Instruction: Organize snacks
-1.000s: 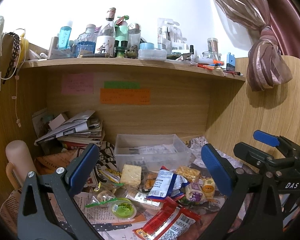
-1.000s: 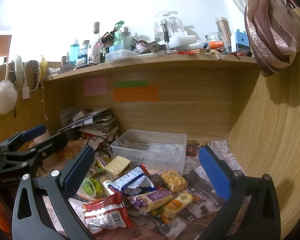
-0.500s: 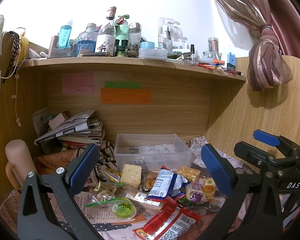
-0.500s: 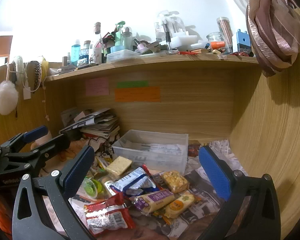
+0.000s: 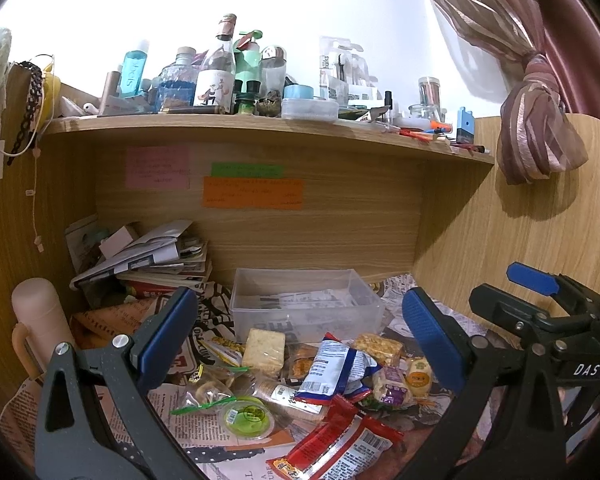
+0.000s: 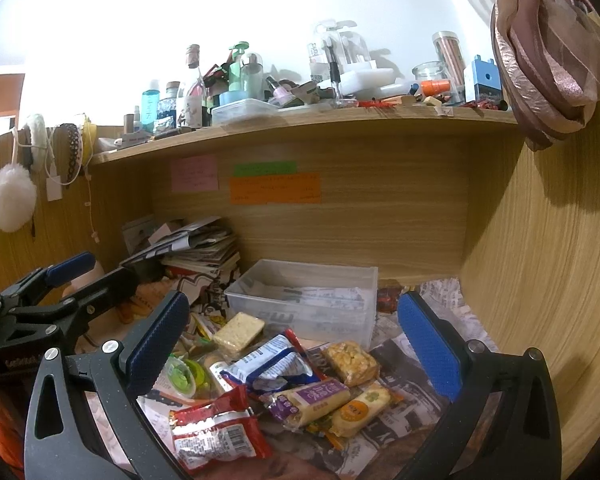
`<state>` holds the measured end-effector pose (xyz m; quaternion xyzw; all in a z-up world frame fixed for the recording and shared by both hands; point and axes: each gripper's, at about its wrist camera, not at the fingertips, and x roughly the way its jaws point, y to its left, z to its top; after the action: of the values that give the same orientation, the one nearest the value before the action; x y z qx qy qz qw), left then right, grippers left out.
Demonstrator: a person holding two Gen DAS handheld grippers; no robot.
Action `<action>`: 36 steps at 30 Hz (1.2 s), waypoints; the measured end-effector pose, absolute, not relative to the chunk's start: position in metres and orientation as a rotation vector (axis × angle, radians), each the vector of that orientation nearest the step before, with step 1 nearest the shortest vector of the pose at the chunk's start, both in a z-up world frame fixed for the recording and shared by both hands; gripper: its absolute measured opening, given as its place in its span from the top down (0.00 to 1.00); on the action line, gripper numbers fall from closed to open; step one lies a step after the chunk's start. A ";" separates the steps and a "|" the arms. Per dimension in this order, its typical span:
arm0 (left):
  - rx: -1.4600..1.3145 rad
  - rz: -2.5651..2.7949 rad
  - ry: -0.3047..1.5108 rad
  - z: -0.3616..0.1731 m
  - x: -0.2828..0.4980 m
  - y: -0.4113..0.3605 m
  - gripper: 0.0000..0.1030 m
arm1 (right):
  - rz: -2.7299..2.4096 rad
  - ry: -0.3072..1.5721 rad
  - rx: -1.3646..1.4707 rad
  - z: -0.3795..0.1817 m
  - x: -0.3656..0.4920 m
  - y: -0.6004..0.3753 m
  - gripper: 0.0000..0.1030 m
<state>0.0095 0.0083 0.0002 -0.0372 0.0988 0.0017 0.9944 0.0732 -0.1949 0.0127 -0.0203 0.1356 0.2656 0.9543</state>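
Left wrist view: left gripper [image 5: 298, 330] spread wide, holding nothing, hovering above a heap of snacks [image 5: 324, 372] on the newspaper-covered desk. Clear plastic bin [image 5: 306, 306] just behind the heap, toward the desk's back edge, nothing inside but paper showing through. Cracker square [image 5: 265, 350] leaning near the bin's front wall; blue-and-white packet [image 5: 332, 368] mid-heap; red wrapper [image 5: 340, 446] nearest the front edge; green jelly cup [image 5: 249, 416] to the left.

Right wrist view: right gripper [image 6: 294, 342] likewise splayed and empty, poised over the same heap. Purple-labelled bar [image 6: 310, 400] and orange-labelled bar [image 6: 360, 410] side by side toward the desk's right side, nut bar [image 6: 352, 362] behind them.

Judged stage: the very start, no snack yet binned. Next move likely a descent onto one top-lying packet, pinching across its narrow width, then a short carry back into the bin.
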 end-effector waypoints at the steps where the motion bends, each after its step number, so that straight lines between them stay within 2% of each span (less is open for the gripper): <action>1: -0.074 0.003 0.199 0.000 0.010 0.008 0.00 | 0.540 0.276 -0.041 0.013 0.074 -0.195 0.00; 19: -0.084 0.001 0.244 -0.013 0.026 0.017 0.00 | 0.537 0.319 -0.032 0.002 0.087 -0.192 0.00; 36: -0.134 0.091 0.547 -0.093 0.088 0.079 0.00 | 0.385 0.626 -0.040 -0.070 0.159 -0.222 0.00</action>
<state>0.0883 0.0787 -0.0929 -0.0658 0.2700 0.0450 0.9595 0.1587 -0.2216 -0.0703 -0.0197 0.3059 0.1881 0.9331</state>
